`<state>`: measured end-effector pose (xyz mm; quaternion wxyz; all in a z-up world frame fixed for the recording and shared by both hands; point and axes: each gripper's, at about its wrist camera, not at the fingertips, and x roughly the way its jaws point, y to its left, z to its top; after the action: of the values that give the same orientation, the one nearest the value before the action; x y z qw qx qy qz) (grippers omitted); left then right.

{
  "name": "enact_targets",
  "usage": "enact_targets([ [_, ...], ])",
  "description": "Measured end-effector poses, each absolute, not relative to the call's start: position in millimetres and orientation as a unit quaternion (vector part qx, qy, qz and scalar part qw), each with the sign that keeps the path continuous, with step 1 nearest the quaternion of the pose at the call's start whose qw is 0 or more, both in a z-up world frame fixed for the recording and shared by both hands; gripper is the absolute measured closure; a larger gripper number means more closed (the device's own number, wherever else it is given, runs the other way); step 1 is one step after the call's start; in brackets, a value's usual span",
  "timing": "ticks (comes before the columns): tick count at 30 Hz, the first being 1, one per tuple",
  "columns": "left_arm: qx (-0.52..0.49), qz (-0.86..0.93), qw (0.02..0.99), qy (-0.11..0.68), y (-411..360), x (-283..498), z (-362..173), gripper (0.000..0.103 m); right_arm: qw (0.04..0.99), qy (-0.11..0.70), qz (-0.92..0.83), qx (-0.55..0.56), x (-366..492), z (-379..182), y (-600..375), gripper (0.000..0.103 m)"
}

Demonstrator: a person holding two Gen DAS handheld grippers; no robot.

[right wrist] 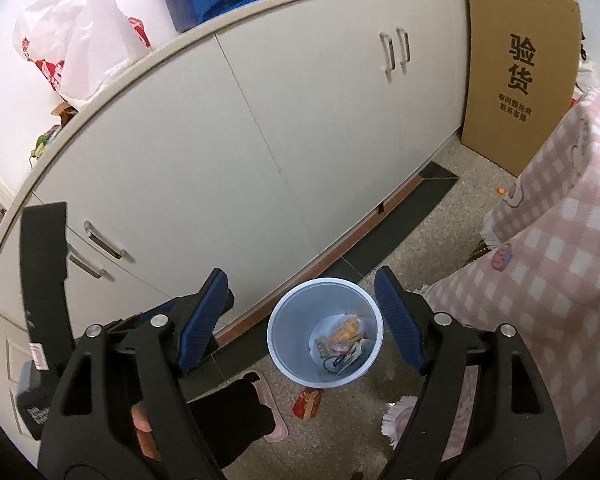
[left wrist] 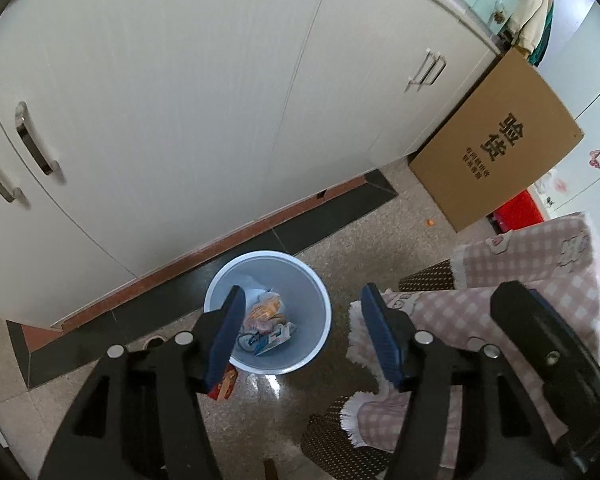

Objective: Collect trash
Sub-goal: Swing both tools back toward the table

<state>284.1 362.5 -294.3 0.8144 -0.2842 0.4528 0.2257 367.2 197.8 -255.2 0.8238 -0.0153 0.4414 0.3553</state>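
A pale blue trash bin (left wrist: 320, 312) stands on the speckled floor by the cabinet base; it also shows in the right wrist view (right wrist: 284, 340). Several wrappers (left wrist: 266, 320) lie in its bottom, seen too in the right wrist view (right wrist: 342, 344). A red and yellow wrapper (left wrist: 224, 386) lies on the floor just in front of the bin, and shows in the right wrist view (right wrist: 308, 402). My left gripper (left wrist: 304, 338) is open and empty above the bin. My right gripper (right wrist: 300, 316) is open and empty, higher above the bin.
White cabinet doors (left wrist: 180, 100) fill the back. A large cardboard box (left wrist: 500, 140) leans at the right. A pink checked cloth (left wrist: 520, 280) covers furniture at the right. A pink slipper (right wrist: 274, 412) lies on the floor. A small orange scrap (left wrist: 430, 222) lies near the box.
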Motion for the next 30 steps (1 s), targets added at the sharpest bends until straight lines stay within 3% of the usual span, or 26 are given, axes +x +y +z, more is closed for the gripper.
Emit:
enact_targets([
  [14,-0.214,0.179,0.882,0.381,272.4,278.5,-182.5,0.038,0.877,0.351,0.327,0.028,337.7,-162.8,89.6,0.028],
  [23,-0.104,0.09,0.919,0.37,134.5,314.7,-144.5,0.03,0.923,0.313,0.214,0.067,335.9,-138.7,-57.7,0.025],
  [30,0.047,-0.012,0.931,0.361,6.3,343.0,-146.3,0.029,0.933,0.311,0.115,0.138,341.8,-150.7,-177.4,0.024],
])
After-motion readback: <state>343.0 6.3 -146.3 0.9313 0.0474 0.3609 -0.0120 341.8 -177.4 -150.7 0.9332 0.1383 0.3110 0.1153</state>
